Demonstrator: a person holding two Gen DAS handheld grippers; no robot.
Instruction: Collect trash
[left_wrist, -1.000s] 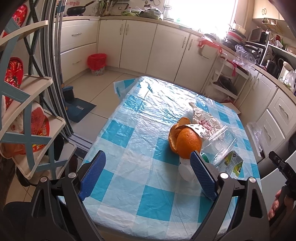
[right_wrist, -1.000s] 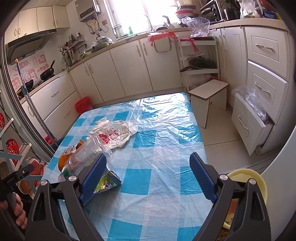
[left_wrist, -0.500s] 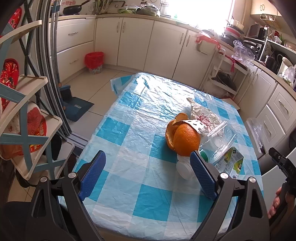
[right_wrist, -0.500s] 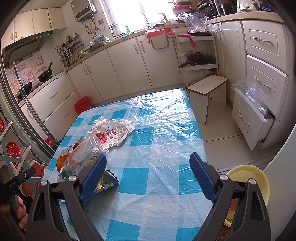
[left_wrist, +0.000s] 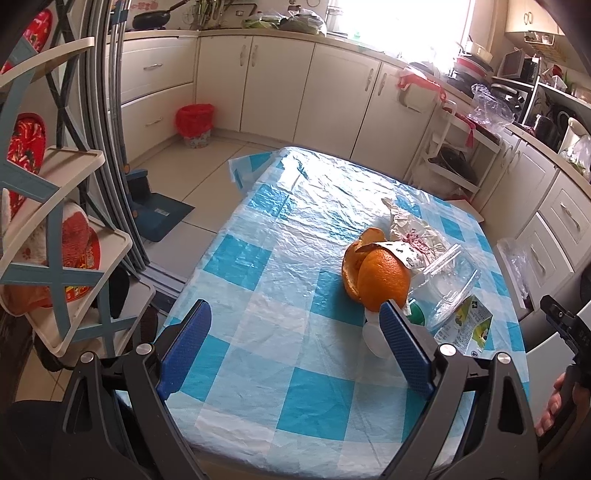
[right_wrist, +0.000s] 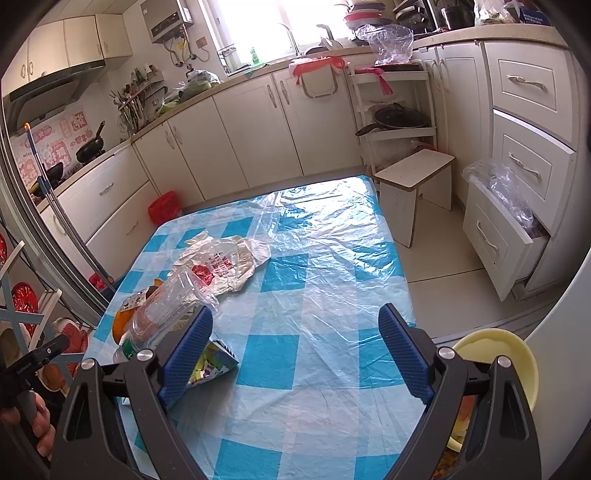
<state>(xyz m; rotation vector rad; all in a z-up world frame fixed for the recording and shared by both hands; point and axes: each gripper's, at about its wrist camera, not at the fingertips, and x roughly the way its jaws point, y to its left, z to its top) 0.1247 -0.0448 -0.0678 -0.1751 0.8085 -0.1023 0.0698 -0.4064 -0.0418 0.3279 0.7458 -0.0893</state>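
Both grippers, left (left_wrist: 293, 338) and right (right_wrist: 295, 341), gape above crumpled trash (left_wrist: 413, 273): orange peel, clear plastic.

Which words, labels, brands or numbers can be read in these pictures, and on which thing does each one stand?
No text can be read with certainty.
White plastic bag: red printed characters and a round mark, too blurred to read.
Green and yellow carton: small print and a dark square mark, too small to read.
Wall stickers beside the stove: pink signs with characters, not legible.
Handle of the other claw: tiny white letters, unreadable.
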